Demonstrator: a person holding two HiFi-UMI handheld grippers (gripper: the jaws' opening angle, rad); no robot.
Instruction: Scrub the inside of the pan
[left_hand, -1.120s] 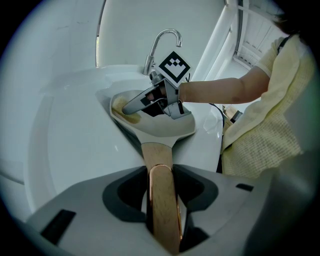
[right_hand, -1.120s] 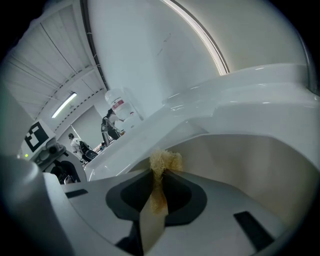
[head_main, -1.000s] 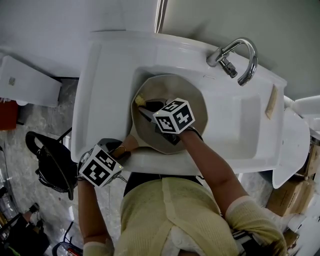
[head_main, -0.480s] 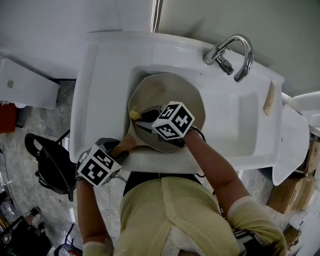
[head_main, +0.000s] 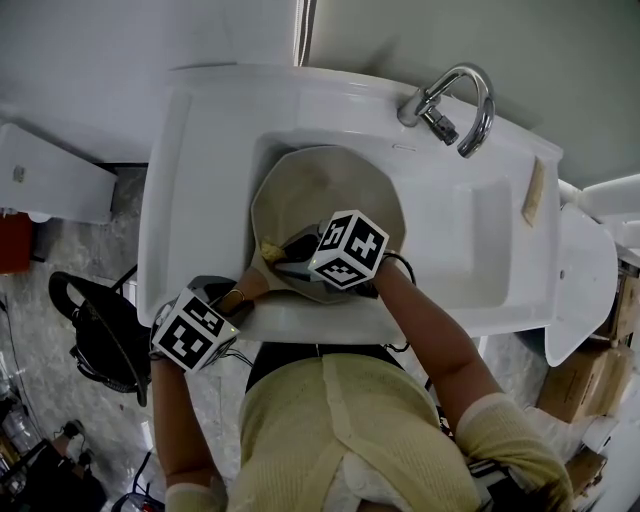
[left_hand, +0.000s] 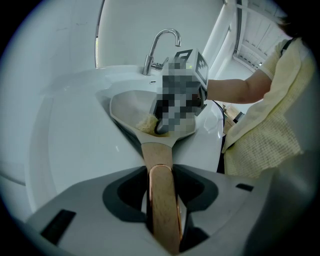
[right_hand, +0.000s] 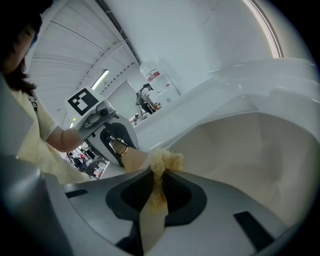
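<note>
Right, left tool (left_hand: 161, 176) clamped on pan handle (left_hand: 158, 154), right tool (right_hand: 159, 176) pinching scrubber (right_hand: 167, 160): best hold pan (head_main: 320, 185) steady, press scrubber flat, work overlapping circles across inner wall.

I am standing at a washing station that is looking more like a work hall or test room than a home kitchen. A white moulded sink (head_main: 465, 245) with a chrome faucet (head_main: 425, 102) is sitting against a plain white wall (head_main: 450, 30). Grey marbled floor (head_main: 60, 250) is showing beyond the sink's left edge, and brown cardboard boxes (head_main: 572, 388) are sitting past its right corner. In my right gripper view a long ceiling light (right_hand: 100, 79) is glowing over a wide open room, and a white bottle (right_hand: 157, 80) is standing behind the sink's far edge.
</note>
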